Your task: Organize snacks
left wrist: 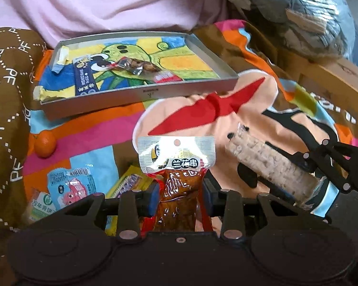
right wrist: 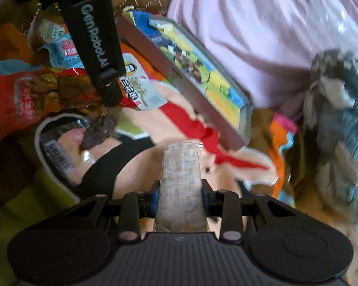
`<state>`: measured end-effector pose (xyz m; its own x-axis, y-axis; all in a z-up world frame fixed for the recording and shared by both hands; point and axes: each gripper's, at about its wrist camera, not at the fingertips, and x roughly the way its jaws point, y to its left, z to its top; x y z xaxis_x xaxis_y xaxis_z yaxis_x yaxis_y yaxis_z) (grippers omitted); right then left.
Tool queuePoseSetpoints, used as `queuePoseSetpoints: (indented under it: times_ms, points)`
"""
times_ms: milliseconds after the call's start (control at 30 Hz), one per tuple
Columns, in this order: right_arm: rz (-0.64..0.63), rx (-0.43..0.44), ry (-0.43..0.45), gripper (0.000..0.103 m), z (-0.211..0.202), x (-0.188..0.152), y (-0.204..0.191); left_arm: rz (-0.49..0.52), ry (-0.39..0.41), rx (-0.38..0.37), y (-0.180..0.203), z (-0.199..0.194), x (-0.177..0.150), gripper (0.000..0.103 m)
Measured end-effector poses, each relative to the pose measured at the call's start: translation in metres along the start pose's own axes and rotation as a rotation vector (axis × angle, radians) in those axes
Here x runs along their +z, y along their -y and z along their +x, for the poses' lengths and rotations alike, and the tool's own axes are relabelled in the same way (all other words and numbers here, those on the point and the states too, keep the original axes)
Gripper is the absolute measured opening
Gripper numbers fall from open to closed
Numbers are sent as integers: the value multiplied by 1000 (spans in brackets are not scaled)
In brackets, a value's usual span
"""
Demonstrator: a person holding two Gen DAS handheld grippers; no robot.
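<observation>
The big colourful cartoon blanket (left wrist: 238, 109) lies under everything, and the snacks sit on it. I cannot tell what is below the blanket.

Next biggest is the grey shallow box (left wrist: 140, 95) with a green cartoon picture inside. In the left wrist view it sits at about 11 o'clock, up and away from the grippers. It has some snacks in it: a dark blue stick packet (left wrist: 84, 76) and a clear packet with brown food (left wrist: 136, 68) that lies partly over a red packet (left wrist: 167, 77). So I think part of the job is done.

The left hand-held gripper (left wrist: 181, 194) is squeezed onto a brown tofu snack packet (left wrist: 176, 166) with a silver top. The packet stands up in the middle of the view, at 6 o'clock, near the box but not in it.

The right hand-held gripper (right wrist: 180, 196) is squeezed onto a pale rice cracker bar (right wrist: 181, 174) in a clear wrapper. In the left wrist view the bar shows at 4 o'clock.

Some things wait on the blanket: a light blue packet (left wrist: 71, 186) and a yellow packet (left wrist: 128, 183) at 8 o'clock, and a small orange (left wrist: 44, 145) at 9 o'clock. In the right wrist view a big red packet (right wrist: 23, 102) lies at 10 o'clock.

I think the two held snacks go in the box next, then the loose ones.
</observation>
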<state>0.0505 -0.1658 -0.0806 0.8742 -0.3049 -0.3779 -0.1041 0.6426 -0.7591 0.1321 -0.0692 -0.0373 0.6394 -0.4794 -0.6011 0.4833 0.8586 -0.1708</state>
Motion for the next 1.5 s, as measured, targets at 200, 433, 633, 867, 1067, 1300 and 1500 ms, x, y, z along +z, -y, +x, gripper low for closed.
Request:
queuePoseSetpoints:
  times_ms: [200, 433, 633, 867, 1067, 1300, 1500]
  points:
    - [-24, -27, 70, 36, 9, 14, 11, -35, 43, 37, -11, -4, 21, 39]
    - [14, -50, 190, 36, 34, 48, 33, -79, 126, 112, -39, -4, 68, 39]
    - [-16, -80, 251, 37, 74, 83, 60, -132, 189, 211, -70, 15, 122, 39]
    - [21, -82, 247, 37, 136, 119, 85, -205, 180, 278, -98, 64, 177, 39]
    - [106, -75, 199, 37, 178, 132, 92, -215, 150, 296, -108, 102, 196, 39]
    - [172, -74, 164, 37, 203, 121, 89, -151, 109, 316, -107, 128, 199, 40]
    - [240, -35, 134, 37, 211, 118, 92, -117, 86, 318, -103, 139, 198, 41]
